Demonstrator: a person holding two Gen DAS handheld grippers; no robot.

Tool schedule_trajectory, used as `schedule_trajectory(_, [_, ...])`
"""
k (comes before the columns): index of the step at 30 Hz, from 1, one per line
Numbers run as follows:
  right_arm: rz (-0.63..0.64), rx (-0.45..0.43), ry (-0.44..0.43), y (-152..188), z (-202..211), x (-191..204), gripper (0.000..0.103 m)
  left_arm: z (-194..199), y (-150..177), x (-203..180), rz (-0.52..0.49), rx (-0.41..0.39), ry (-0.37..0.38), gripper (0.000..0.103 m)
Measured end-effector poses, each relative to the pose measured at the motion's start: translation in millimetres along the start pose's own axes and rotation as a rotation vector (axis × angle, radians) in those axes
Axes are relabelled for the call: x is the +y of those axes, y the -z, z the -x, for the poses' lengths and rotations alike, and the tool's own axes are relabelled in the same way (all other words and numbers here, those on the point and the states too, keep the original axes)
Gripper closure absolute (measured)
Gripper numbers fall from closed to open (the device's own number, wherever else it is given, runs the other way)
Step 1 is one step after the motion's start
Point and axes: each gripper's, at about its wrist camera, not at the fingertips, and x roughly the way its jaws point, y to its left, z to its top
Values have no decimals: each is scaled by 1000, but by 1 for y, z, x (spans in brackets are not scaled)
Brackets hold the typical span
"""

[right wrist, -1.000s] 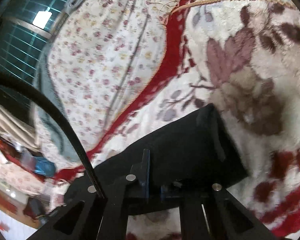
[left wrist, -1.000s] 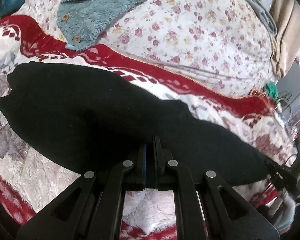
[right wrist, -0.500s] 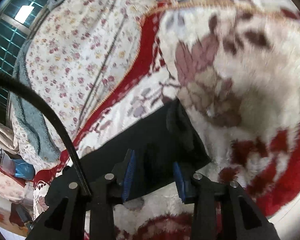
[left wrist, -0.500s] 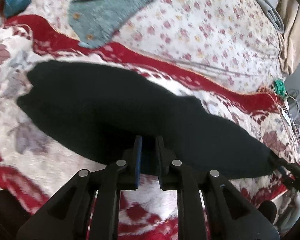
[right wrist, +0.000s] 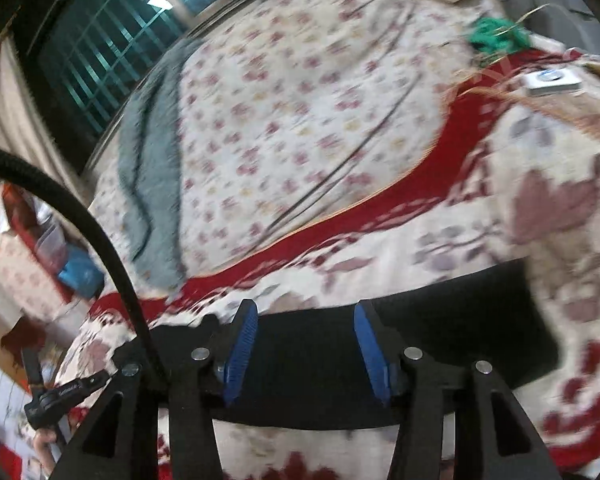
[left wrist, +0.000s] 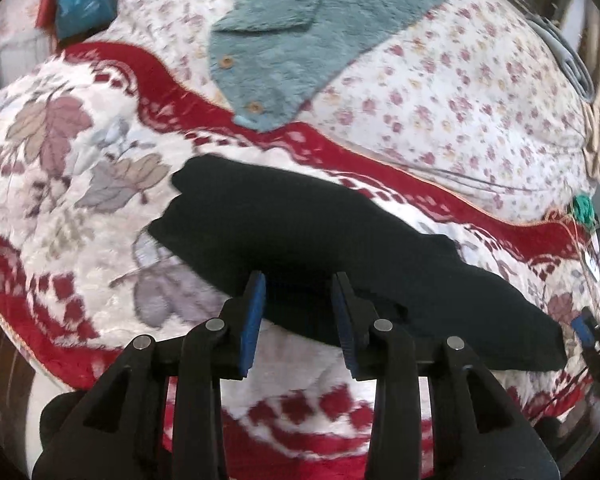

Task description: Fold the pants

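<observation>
Fingers on the left gripper (left wrist: 298, 316) and right gripper (right wrist: 304, 350) have both just been spreading, nothing pinched. Black pants (left wrist: 340, 256) lie folded into a long flat strip on the red floral blanket (left wrist: 60, 184), running roughly 10 to 4 o'clock. Teal fleece top (left wrist: 296, 40) sits at 12 on the bed.

The pants (left wrist: 340, 256) lie on the blanket (left wrist: 80, 184), with the fleece jacket (left wrist: 300, 40) behind.
</observation>
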Motion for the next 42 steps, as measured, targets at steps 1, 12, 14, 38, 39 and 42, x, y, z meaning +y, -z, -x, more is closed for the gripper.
schedule_trajectory(1, [12,19,-9,2,-8,6,55,-1,0,5,10,4,-2,70])
schedule_trajectory(12, [183,204,-179,45,-95,97,54,6,-2,85,166,38,-2,59])
schedule_trajectory(14, [226,225,-208,53,-107,115,54,7,-3,95,171,42,-5,55])
schedule_trajectory(38, [670,248,-150,117,-172,197,39,-72,-53,85,238,123,124,41])
schedule_trajectory(39, [676,249,-147,117,-172,197,39,-72,-55,84,235,124,122,41])
schedule_trajectory(42, [688,246,-156,119,-172,197,39,-61,-58,88,253,81,124,40])
